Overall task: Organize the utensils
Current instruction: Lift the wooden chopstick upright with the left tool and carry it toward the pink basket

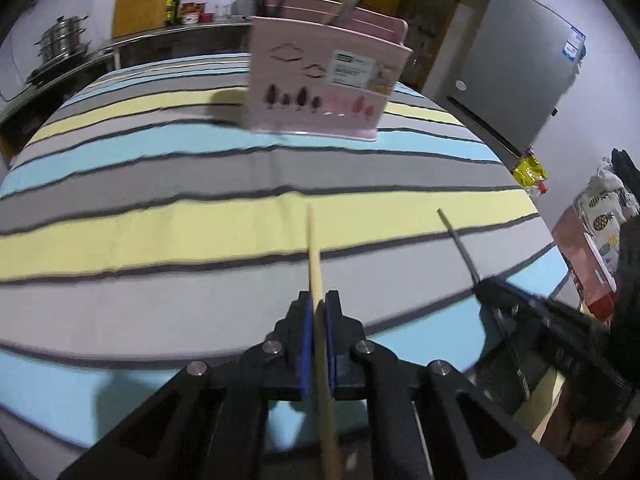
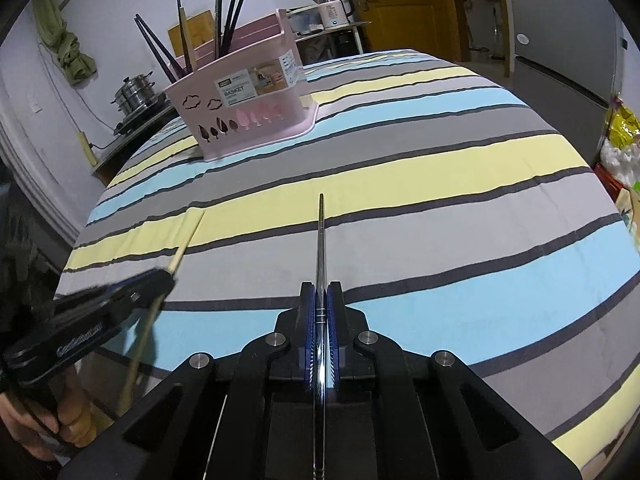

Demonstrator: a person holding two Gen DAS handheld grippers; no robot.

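Note:
My left gripper (image 1: 319,300) is shut on a pale wooden chopstick (image 1: 313,256) that points forward over the striped tablecloth (image 1: 160,184). My right gripper (image 2: 320,290) is shut on a shiny metal chopstick (image 2: 321,232), also pointing forward. A pink utensil basket (image 1: 320,80) stands at the far side of the table; in the right wrist view the basket (image 2: 244,112) holds several dark chopsticks (image 2: 228,12) upright. Each gripper shows in the other's view: the right gripper (image 1: 486,286) with its metal chopstick (image 1: 458,240), the left gripper (image 2: 166,278) with its wooden chopstick (image 2: 188,238).
A grey fridge (image 1: 520,76) stands right of the table. Steel pots (image 1: 64,44) sit on a counter at the back left. A yellow door (image 2: 400,4) and a kettle (image 2: 334,10) lie behind the table. Bags (image 1: 600,216) crowd the right edge. A hand (image 2: 36,428) holds the left gripper.

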